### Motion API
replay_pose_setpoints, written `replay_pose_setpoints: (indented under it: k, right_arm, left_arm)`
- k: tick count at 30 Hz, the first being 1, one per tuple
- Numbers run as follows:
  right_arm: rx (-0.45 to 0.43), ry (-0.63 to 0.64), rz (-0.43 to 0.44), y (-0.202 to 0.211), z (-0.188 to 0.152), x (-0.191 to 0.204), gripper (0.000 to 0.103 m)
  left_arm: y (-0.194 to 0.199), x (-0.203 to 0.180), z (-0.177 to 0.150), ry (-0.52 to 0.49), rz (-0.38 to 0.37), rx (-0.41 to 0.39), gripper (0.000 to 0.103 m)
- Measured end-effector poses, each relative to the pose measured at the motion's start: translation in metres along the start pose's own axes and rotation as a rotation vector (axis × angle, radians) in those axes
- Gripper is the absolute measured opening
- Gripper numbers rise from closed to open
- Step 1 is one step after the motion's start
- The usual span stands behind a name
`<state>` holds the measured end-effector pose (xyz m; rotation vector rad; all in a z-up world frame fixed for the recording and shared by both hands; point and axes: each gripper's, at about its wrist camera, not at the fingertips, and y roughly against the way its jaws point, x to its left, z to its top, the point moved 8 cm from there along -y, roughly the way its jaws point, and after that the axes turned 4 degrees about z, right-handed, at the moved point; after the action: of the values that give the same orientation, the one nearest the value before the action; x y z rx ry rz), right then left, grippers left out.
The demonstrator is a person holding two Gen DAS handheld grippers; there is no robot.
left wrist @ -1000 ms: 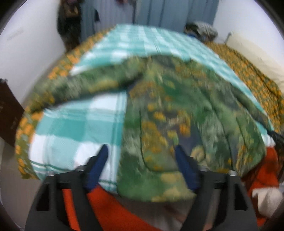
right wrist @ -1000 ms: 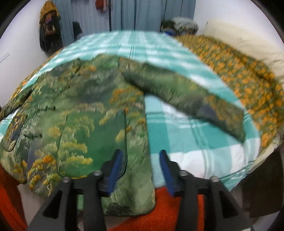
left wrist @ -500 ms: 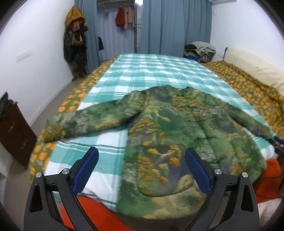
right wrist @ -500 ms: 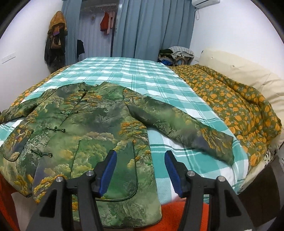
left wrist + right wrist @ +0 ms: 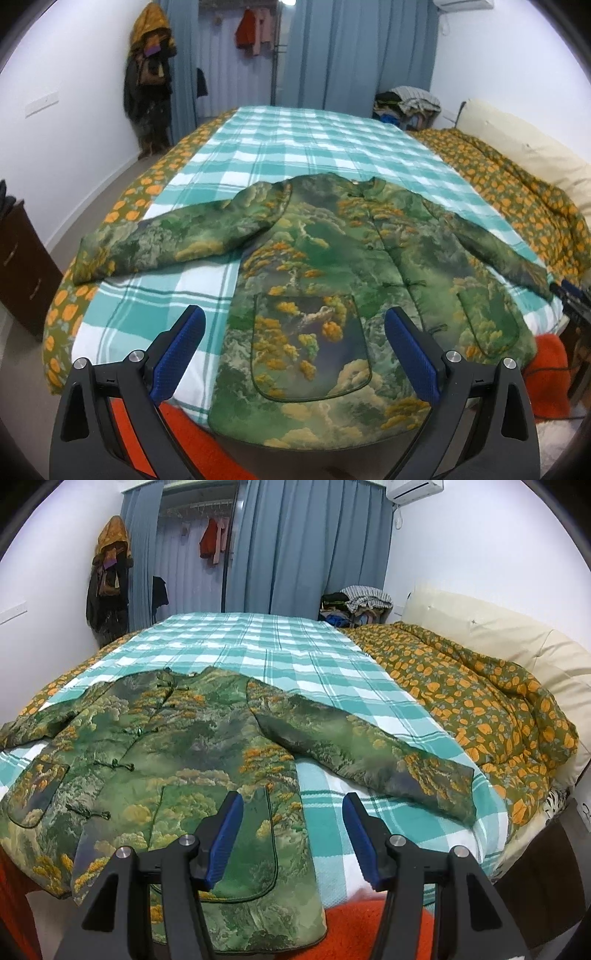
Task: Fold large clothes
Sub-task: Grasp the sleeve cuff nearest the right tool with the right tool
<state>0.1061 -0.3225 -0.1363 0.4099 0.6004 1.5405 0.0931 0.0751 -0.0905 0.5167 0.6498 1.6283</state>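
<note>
You're in someone's bedroom: a big bed [image 5: 295,657] with a teal plaid cover, an orange floral quilt [image 5: 480,701], blue curtains [image 5: 314,546], clothes on a rail [image 5: 212,541], wall aircon [image 5: 413,489].

Teal checked bedspread [image 5: 314,144], orange-flowered quilt [image 5: 480,701], blue curtains [image 5: 306,546], clothes pile [image 5: 354,605] by the wall.

One jacket [image 5: 332,280] – two sleeves, two pockets – two claws.
</note>
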Motion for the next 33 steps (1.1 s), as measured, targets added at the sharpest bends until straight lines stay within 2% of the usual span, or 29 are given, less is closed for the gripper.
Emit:
replay_pose_setpoints:
  k: [1, 6, 15, 22, 28, 33]
  right_arm:
    - [-0.005, 0.000, 0.002, 0.001, 0.003, -0.001, 0.057]
    - [-0.020, -0.020, -0.002, 0.001, 0.015, -0.013, 0.057]
    - [0.025, -0.166, -0.018, -0.020, 0.016, -0.070, 0.057]
    - [0.078, -0.387, -0.011, -0.047, -0.004, -0.137, 0.057]
    - [0.140, -0.648, 0.027, -0.085, -0.043, -0.194, 0.057]
    - [0.189, -0.837, 0.053, -0.119, -0.073, -0.227, 0.057]
  left_arm:
    - [-0.001, -0.001, 0.001, -0.005, -0.001, 0.002, 0.102]
    - [-0.001, -0.008, 0.007, -0.039, 0.014, -0.007, 0.102]
    - [-0.009, -0.015, 0.008, -0.106, 0.071, 0.005, 0.102]
    - [-0.022, -0.013, 0.007, -0.060, 0.075, 0.054, 0.102]
    - [-0.031, -0.006, 0.007, 0.002, 0.073, 0.094, 0.102]
    - [-0.030, -0.007, 0.006, -0.008, 0.088, 0.097, 0.102]
